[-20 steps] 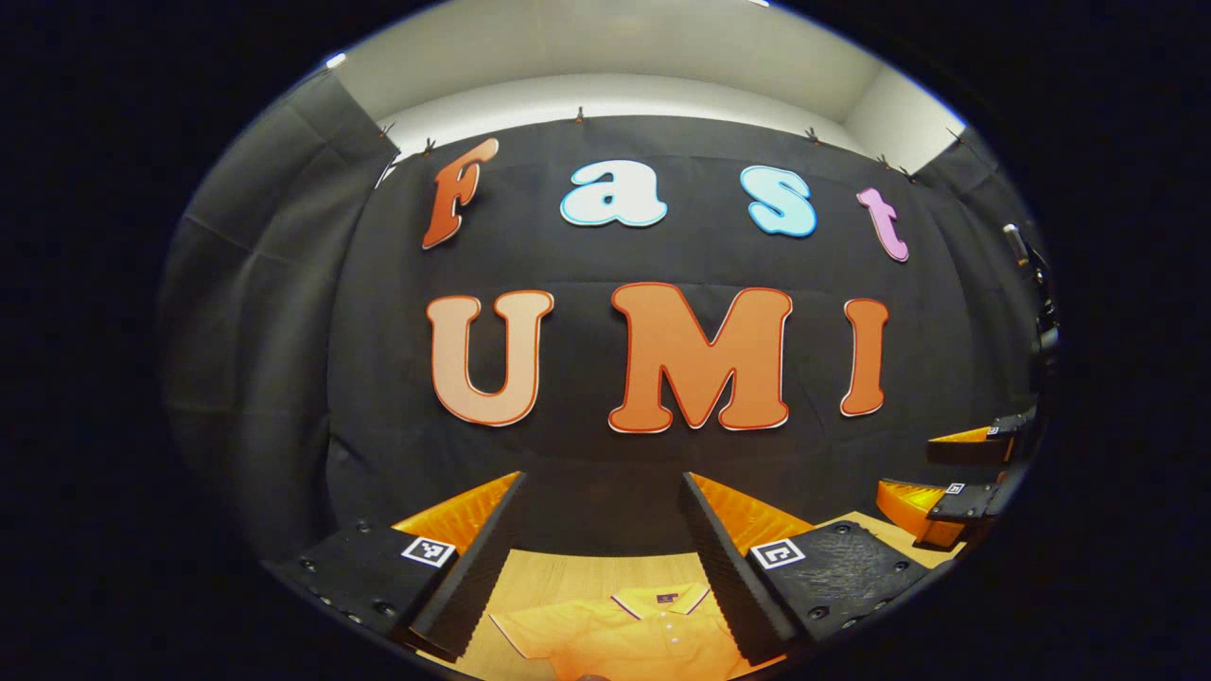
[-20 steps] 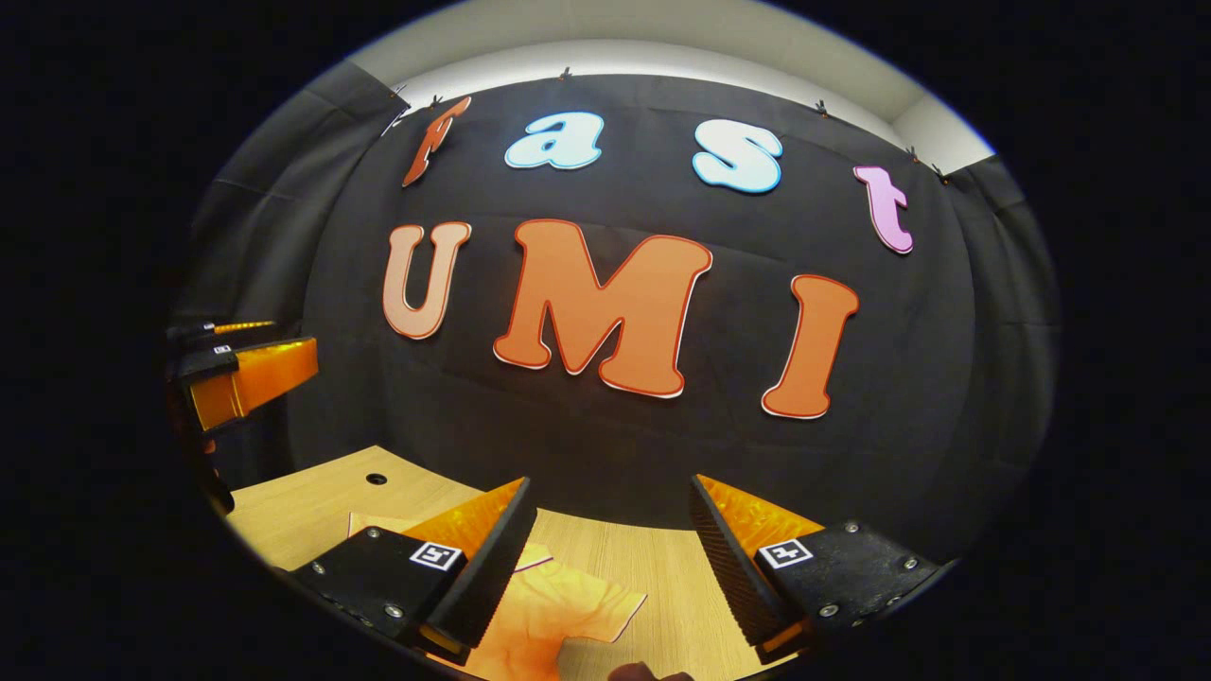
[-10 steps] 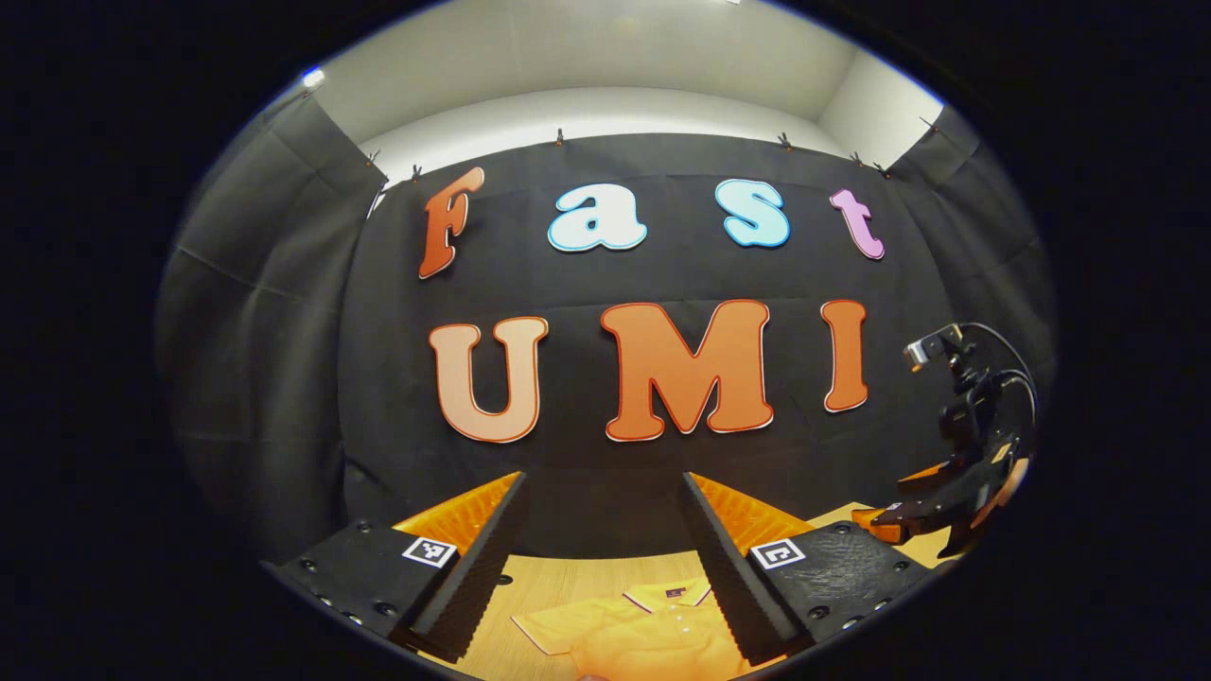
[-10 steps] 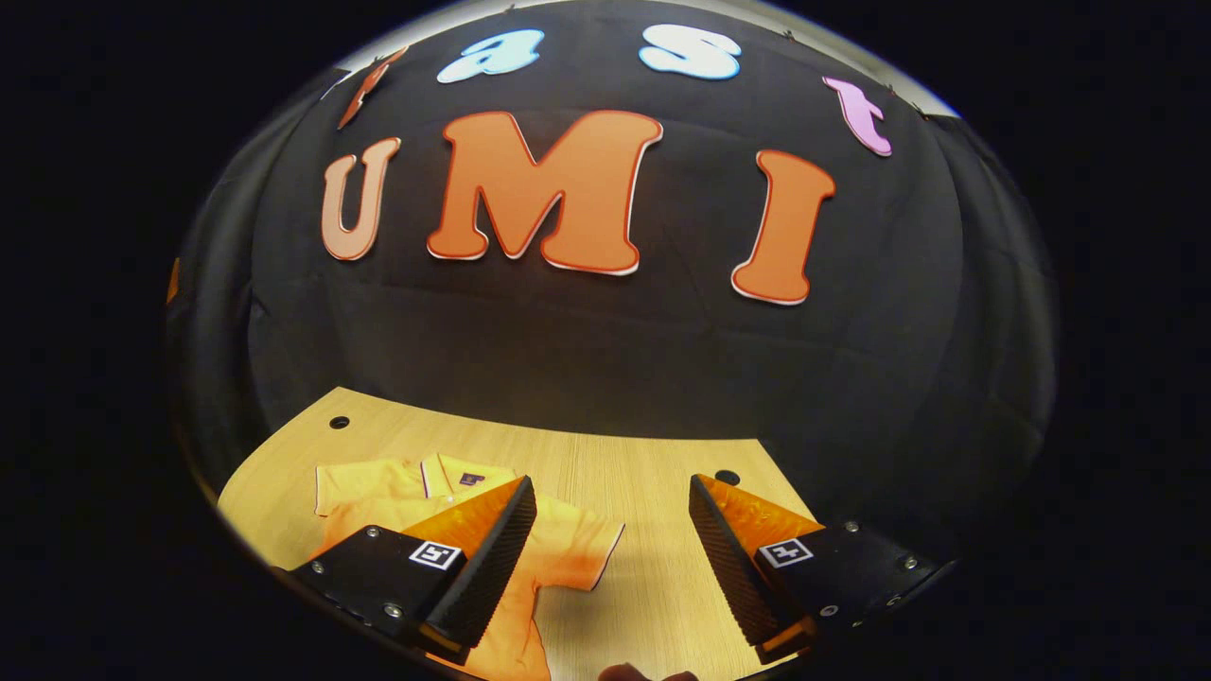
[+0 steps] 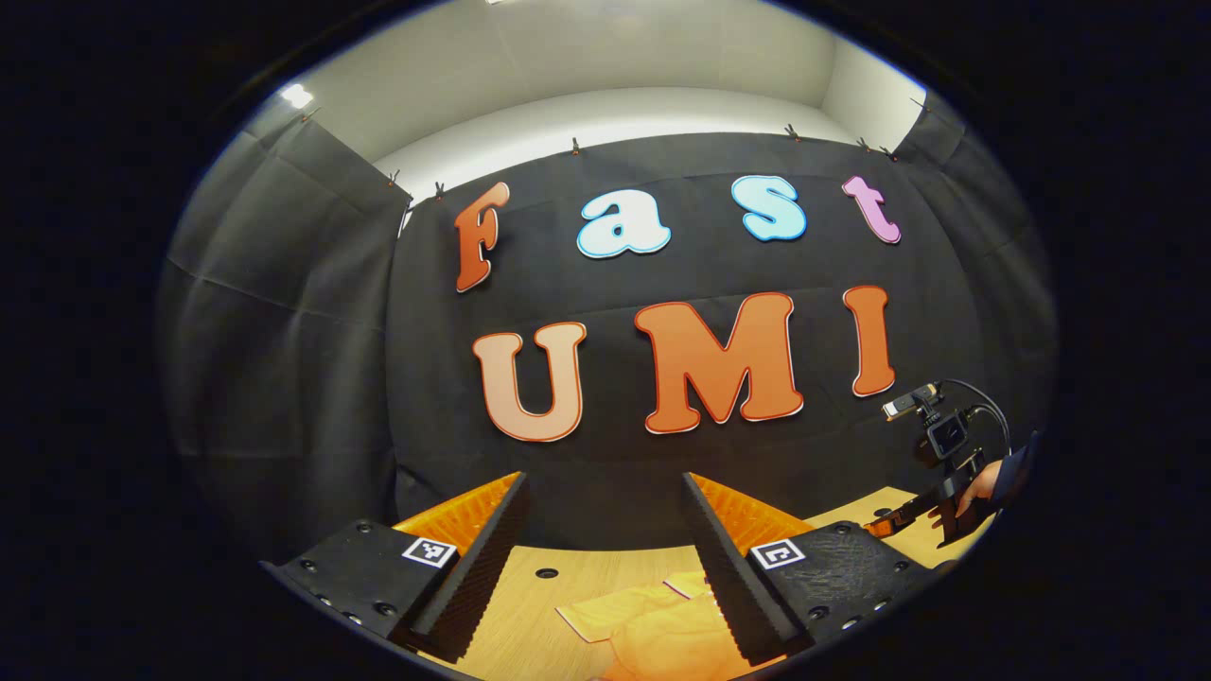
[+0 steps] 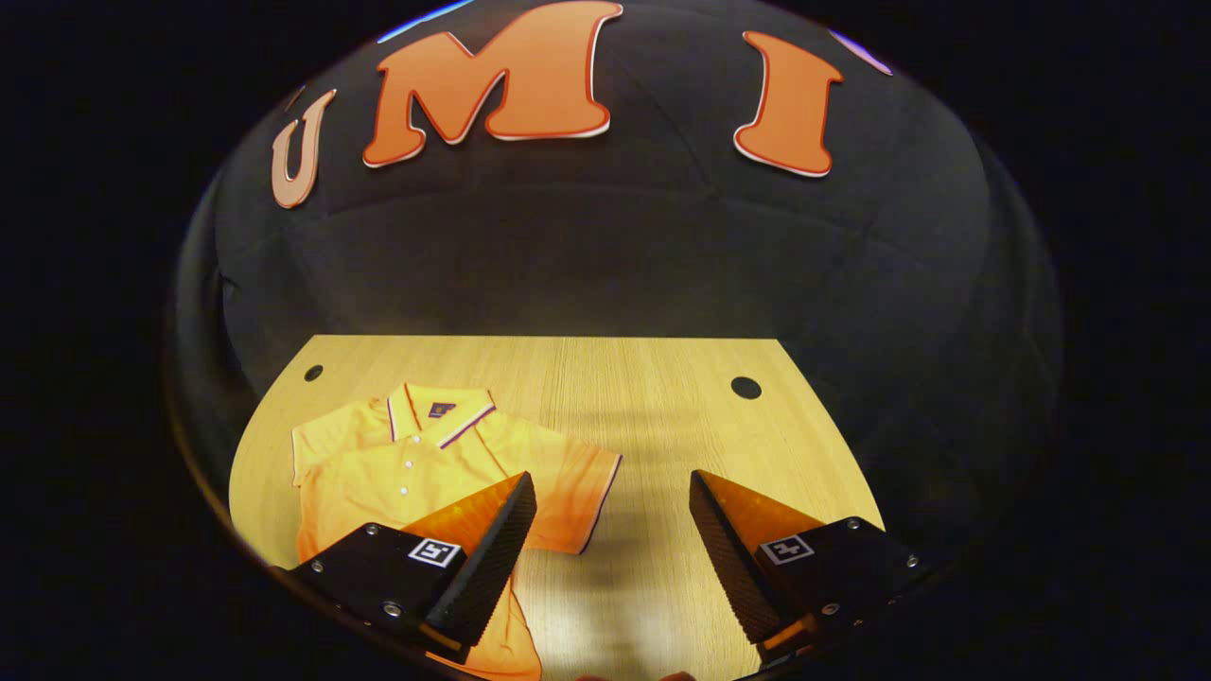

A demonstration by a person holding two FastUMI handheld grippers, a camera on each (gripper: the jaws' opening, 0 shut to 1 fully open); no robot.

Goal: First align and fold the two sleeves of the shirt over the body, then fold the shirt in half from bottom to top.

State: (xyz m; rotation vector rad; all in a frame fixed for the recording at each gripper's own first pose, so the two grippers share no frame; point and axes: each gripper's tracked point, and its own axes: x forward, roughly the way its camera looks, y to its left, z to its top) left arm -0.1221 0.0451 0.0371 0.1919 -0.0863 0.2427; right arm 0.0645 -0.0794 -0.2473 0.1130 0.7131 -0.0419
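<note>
An orange polo shirt (image 6: 416,463) lies flat on the wooden table (image 6: 662,397), collar (image 6: 437,416) toward the back wall, both short sleeves spread out. One sleeve (image 6: 572,492) reaches toward the gap of my right gripper (image 6: 610,534), which hovers open above the table with nothing between its fingers. In the left gripper view, my left gripper (image 5: 601,539) stands open above the shirt (image 5: 662,629), whose sleeve edge and collar show low between the fingers. The right gripper (image 5: 908,518) also appears at far right there, held by a hand (image 5: 984,480).
The table has round holes near its back corners (image 6: 745,388) (image 6: 313,373), one also in the left gripper view (image 5: 546,573). Bare wood lies to the right of the shirt. The black booth wall stands close behind the table.
The right gripper has tipped down toward the table, bringing the whole upper shirt into view. The left gripper has shifted left, so the shirt sits more to its right. Both stayed open.
</note>
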